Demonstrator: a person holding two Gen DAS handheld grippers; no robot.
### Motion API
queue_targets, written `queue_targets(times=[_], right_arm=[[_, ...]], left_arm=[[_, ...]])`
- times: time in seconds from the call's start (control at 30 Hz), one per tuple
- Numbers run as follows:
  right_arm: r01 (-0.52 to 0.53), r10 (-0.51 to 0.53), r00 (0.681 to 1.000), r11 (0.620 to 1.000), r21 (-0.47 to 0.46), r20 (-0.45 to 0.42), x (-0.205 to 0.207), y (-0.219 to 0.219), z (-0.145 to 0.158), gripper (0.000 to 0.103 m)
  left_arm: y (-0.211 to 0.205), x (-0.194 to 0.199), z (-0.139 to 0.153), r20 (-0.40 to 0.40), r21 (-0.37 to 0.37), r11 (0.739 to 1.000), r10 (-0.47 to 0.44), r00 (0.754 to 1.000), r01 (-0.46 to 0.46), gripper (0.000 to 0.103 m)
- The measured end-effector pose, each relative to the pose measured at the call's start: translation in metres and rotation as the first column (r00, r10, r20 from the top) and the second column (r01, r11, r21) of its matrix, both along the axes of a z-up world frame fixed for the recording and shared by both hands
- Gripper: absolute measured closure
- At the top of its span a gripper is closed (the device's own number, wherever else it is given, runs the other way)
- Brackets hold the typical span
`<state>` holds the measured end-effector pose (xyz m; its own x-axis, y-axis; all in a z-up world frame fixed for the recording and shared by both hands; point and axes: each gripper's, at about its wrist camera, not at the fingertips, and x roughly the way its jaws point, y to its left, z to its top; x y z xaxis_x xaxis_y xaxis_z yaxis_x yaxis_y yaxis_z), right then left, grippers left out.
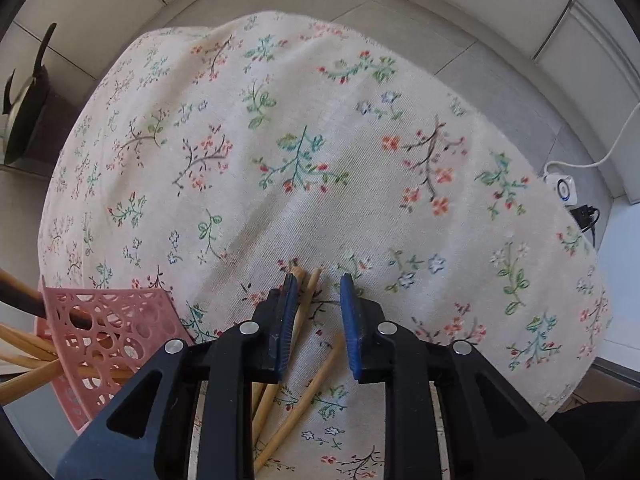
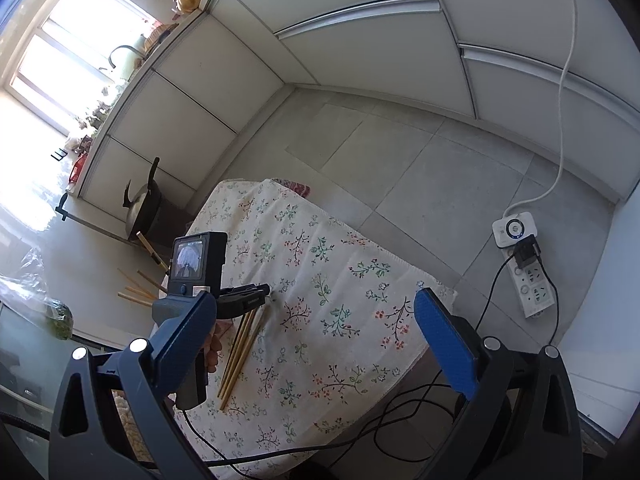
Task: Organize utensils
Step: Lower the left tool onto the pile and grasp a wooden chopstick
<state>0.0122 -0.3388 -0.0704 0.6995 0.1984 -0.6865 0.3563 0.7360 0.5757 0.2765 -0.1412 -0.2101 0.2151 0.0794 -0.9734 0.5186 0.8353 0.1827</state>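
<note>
Right tongs (image 2: 316,340): my two blue pads stand wide apart and hold nothing.
Left tongs (image 2: 262,294): I see them from behind, low over the bench, their tips at the upper ends of the chopsticks; open or closed I cannot tell.
Chopsticks (image 2: 240,354): a small bundle lying on the floral cloth (image 2: 320,280).
Bench (image 2: 412,364): covered by the cloth.
Floor: a white power strip (image 2: 534,284) lies right of the bench.

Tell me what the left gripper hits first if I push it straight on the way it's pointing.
Likely the loose chopsticks lying between the open left gripper fingers, then the floral cloth under them. It points down at the cloth; remaining depth is unclear.
</note>
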Motion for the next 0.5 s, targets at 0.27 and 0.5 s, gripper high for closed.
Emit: queue_targets(times=[0.27, 0.5], right_arm=[[-0.003, 0.004, 0.999, 1.000, 0.020, -0.034, 0.003, -0.001, -0.007, 0.007], [0.015, -0.013, 0.999, 1.000, 0.026, -0.049, 0.004, -0.004, -0.011, 0.007]], left_arm=[[-0.006, -0.008, -0.004, 0.045, 0.055, 0.998, -0.011, 0.999, 0.008, 0.091], [-0.009, -0.034, 0.007, 0.040, -0.046, 0.999, 0.019, 0.999, -0.017, 0.095]])
